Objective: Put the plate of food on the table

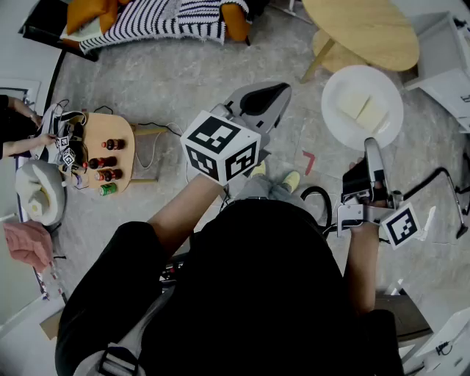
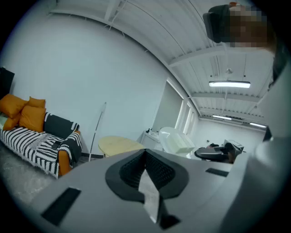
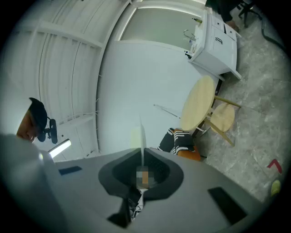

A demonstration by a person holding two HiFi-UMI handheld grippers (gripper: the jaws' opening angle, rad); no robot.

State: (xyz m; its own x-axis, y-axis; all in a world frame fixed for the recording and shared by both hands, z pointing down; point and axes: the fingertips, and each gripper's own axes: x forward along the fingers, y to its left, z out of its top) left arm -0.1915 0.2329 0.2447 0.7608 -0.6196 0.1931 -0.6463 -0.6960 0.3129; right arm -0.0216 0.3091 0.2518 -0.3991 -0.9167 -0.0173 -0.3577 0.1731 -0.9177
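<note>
A white plate [image 1: 345, 117] carrying pale slices of food [image 1: 366, 111] hangs above the floor, just short of the round wooden table [image 1: 363, 29]. My right gripper [image 1: 371, 145] is shut on the plate's near rim. In the right gripper view the plate [image 3: 142, 134] shows edge-on, running out from between the jaws, with the table [image 3: 198, 103] beyond it. My left gripper [image 1: 273, 94] is held up in front of the person, shut and holding nothing. From the left gripper view I see the plate [image 2: 175, 140] off to the right and the table [image 2: 119, 145] behind it.
A low stool [image 1: 330, 50] stands under the round table. A sofa with a striped blanket [image 1: 158, 18] lies at the back. A small side table [image 1: 121, 150] with bottles stands at the left, a person's hand by it. A white cabinet [image 1: 448, 59] is at the right.
</note>
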